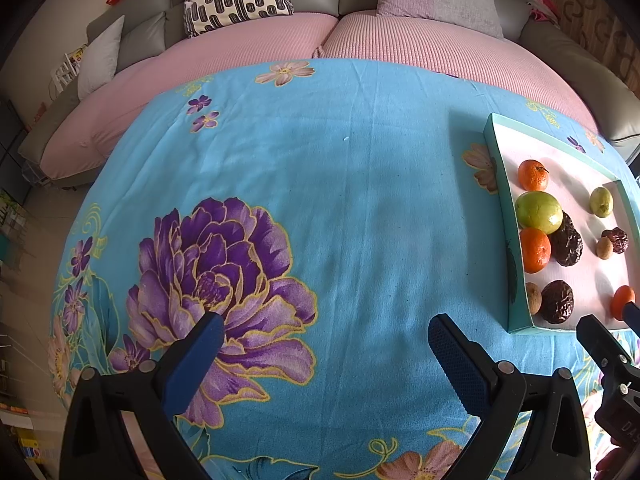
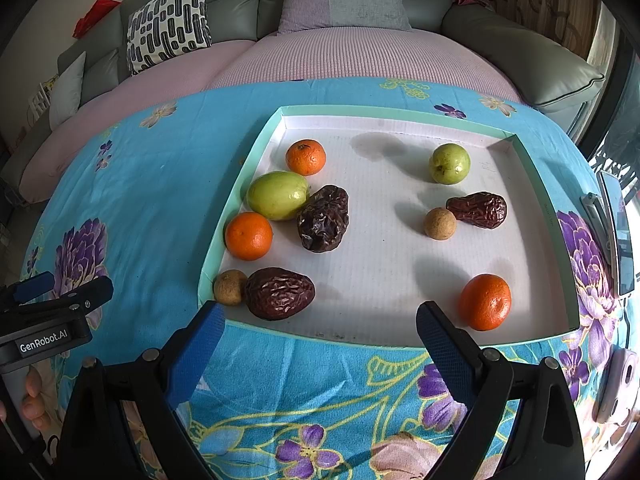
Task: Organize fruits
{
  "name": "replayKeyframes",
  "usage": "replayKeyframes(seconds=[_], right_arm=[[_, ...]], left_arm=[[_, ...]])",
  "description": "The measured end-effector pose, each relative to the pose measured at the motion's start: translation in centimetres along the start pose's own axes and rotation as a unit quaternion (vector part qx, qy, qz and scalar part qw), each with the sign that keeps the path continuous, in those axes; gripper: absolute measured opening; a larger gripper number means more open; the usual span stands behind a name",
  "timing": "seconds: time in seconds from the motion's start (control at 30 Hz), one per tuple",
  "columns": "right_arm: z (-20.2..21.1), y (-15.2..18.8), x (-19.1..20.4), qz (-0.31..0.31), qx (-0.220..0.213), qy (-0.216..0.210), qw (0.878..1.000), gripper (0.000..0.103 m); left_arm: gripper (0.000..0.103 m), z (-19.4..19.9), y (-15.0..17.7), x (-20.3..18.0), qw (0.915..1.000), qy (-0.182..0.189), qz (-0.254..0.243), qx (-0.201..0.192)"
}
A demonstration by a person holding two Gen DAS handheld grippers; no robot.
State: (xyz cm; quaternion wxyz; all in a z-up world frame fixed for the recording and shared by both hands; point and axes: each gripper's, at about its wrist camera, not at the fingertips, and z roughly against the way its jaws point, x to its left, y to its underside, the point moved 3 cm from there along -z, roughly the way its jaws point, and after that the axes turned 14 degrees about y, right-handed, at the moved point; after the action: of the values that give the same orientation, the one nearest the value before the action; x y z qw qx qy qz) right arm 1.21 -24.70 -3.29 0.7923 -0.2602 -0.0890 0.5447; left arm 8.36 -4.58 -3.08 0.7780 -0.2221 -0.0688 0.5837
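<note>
A shallow teal-rimmed tray point(image 2: 224, 216) with a white floor holds the fruit. On its left side lie two oranges point(image 2: 248, 236), a large green fruit point(image 2: 277, 195), two dark wrinkled dates point(image 2: 279, 293) and a small brown longan point(image 2: 229, 287). On its right side lie a small green fruit point(image 2: 449, 163), a date point(image 2: 478, 209), a longan point(image 2: 440, 223) and an orange point(image 2: 485, 301). My right gripper point(image 2: 320, 330) is open and empty at the tray's near edge. My left gripper point(image 1: 326, 334) is open and empty over the cloth, left of the tray point(image 1: 505, 216).
The table is covered by a blue flowered cloth point(image 1: 320, 200). A sofa with pink covers point(image 2: 352, 56) and cushions stands behind it. A phone point(image 2: 618, 232) and a white device point(image 2: 618, 384) lie at the right edge of the table.
</note>
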Motion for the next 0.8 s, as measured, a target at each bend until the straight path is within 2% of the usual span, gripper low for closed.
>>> replayKeyframes(seconds=[0.6,0.8], right_arm=[[-0.02,0.11,0.09,0.002,0.001,0.001,1.000,0.097],[-0.05,0.12,0.09,0.002,0.001,0.001,1.000,0.097]], left_arm=[[0.103,-0.14,-0.22,0.02,1.0000,0.000,0.000,0.001],[0.103,0.47,-0.06,-0.13,0.9999,-0.001,0.003,-0.011]])
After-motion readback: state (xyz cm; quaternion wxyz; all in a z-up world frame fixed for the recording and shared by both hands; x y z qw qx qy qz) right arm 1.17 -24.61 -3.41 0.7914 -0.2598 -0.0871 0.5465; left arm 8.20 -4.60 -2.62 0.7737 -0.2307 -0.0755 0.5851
